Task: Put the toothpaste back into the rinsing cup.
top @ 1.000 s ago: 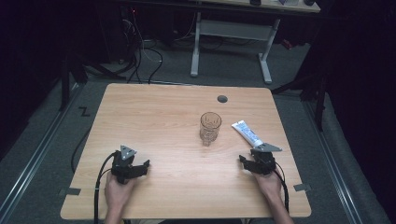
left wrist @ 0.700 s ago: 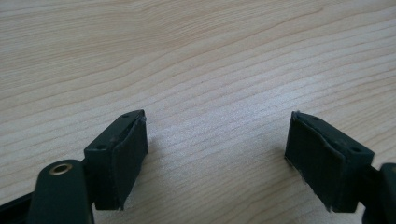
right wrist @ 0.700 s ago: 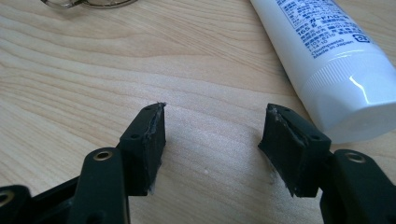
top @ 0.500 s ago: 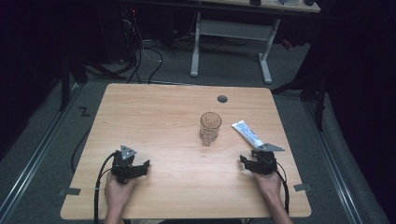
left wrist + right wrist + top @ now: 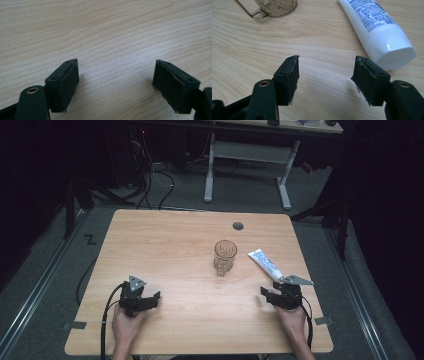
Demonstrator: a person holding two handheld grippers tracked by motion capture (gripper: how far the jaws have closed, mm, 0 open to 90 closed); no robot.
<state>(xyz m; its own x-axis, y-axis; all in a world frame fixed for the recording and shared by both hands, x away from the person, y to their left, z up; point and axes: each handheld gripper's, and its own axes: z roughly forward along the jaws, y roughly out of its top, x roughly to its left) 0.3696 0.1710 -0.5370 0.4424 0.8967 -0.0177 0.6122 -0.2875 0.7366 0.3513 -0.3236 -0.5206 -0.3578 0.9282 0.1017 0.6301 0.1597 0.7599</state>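
1. My right tongs sit low over the table, jaws spread wide with nothing between them.
2. The toothpaste tube lies just ahead of these tongs and a little to their right; in the right gripper view its white cap end sits just beyond my right-hand jaw, near it but apart.
3. The tube's long axis runs away from me, cap end nearest the tongs, flat crimped end farthest and angled toward the glass. So the body lies nearly in line with my jaws rather than across them.
4. My judgement: to pinch it across its width, I need to shift the right tongs rightward and forward until the tube sits between the jaws, closing on the body just behind the cap.
5. The ribbed drinking glass stands upright farther ahead and to the left of the right tongs, apart from the tube.
6. My left tongs are also spread, holding nothing, over bare wood in the left gripper view. They lie well apart from both tube and glass.
7. The right hand is clearly the nearer one for the tube.
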